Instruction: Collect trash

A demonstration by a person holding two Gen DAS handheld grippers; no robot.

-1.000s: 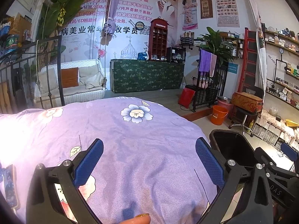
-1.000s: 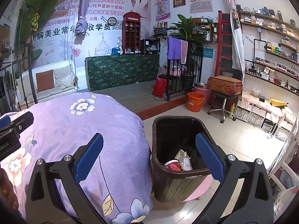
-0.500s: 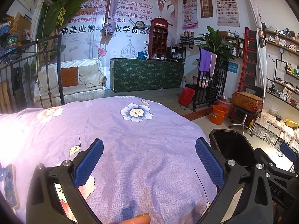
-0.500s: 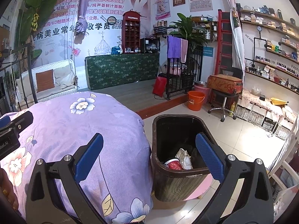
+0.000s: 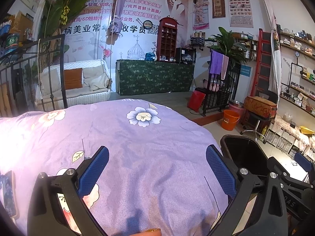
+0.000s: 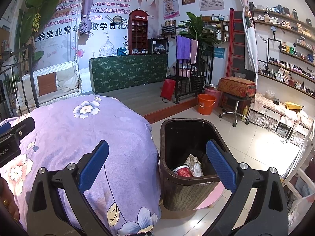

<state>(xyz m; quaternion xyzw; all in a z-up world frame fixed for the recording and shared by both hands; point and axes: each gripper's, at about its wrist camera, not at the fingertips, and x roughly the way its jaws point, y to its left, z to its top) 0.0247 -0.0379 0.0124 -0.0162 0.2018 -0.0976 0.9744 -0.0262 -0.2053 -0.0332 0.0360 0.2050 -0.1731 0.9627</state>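
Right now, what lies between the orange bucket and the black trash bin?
Only bare pale floor tile lies between the orange bucket and the black trash bin, shown in the right wrist view.

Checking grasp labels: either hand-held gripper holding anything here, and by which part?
Nothing held. Left hand-held gripper is open over the purple floral bedspread; right hand-held gripper is open by the trash bin.

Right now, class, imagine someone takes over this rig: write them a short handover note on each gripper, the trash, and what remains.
Left gripper: open, empty, over the purple floral cover.
Right gripper: open, empty, above the cover's edge and the black bin.
The bin stands on the floor beside the cover; inside are a crumpled white wrapper and a red-and-white piece.
No loose trash shows on the cover. Left: check areas outside these views.
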